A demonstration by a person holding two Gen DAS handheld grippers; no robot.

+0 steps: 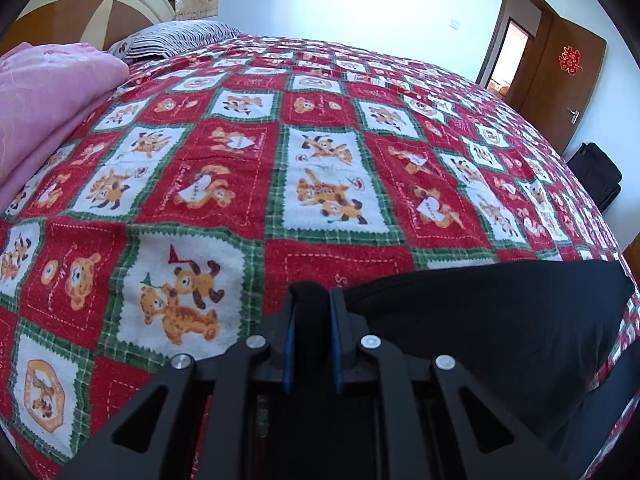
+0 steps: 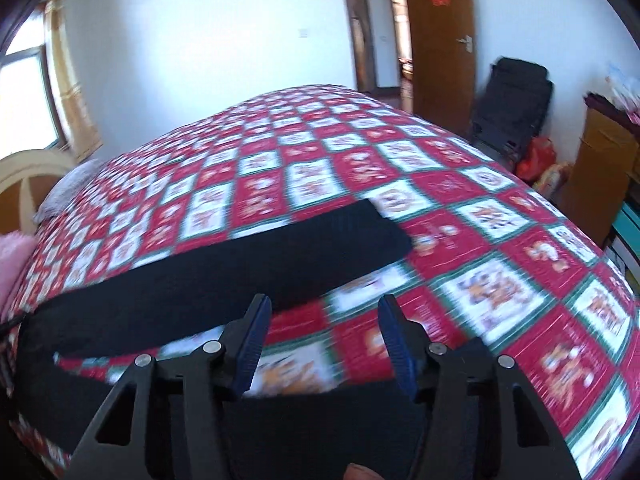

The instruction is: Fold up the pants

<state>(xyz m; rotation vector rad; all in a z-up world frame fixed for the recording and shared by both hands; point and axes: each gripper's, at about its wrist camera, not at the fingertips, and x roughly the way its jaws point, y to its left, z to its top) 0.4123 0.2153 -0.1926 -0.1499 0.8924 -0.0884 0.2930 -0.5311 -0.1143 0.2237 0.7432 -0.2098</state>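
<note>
Black pants lie on the near right part of a bed covered with a red, green and white bear-print spread. My left gripper is shut on a bunched fold of the pants' edge, the black cloth pinched between its blue pads. In the blurred right wrist view one pant leg stretches flat from the lower left toward the middle of the bedspread, and a second black part lies under the gripper body. My right gripper hangs open above the spread, just past the leg's near edge, with nothing between its fingers.
A pink blanket and a striped pillow lie by the headboard at the left. Beyond the bed's far right side stand a brown door, a black case, a red bag and a cardboard box.
</note>
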